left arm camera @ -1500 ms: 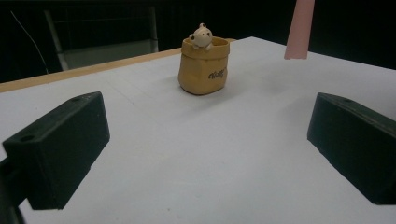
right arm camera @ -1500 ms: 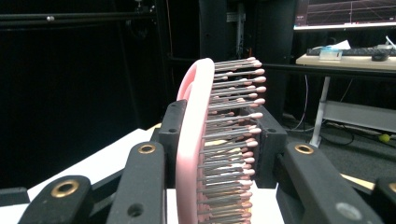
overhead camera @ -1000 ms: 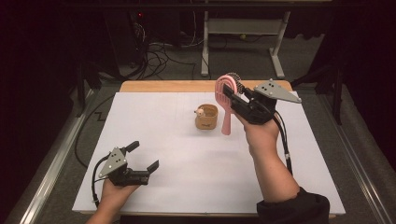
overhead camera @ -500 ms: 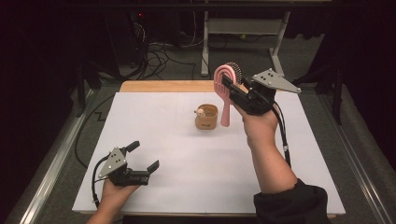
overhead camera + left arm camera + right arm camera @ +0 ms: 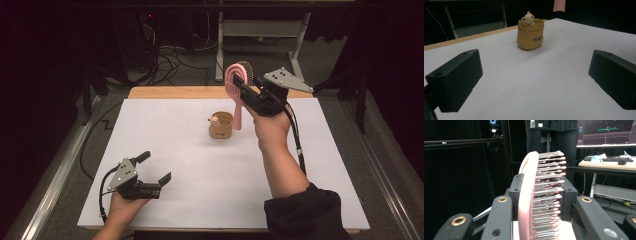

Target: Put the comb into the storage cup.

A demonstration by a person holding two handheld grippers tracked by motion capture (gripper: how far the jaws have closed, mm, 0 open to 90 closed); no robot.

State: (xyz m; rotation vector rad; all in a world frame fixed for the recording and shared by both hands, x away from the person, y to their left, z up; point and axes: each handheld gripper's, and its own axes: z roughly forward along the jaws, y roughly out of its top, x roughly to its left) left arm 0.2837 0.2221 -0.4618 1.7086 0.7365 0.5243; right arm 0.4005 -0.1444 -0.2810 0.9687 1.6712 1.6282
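Upper right of the high view, the right gripper (image 5: 243, 89) clamps a pink hairbrush (image 5: 236, 100) above the tabletop (image 5: 175, 150), beside a tan pot (image 5: 221, 126); lower left, the left gripper (image 5: 155, 167) rests wide open

Glossy pink plastic hairbrush (image 5: 236, 95); matt white paper-like table cover (image 5: 165, 140).

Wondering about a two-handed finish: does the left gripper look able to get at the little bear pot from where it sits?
Probably yes: the left gripper is open, and bare white table lies between it and the bear pot.
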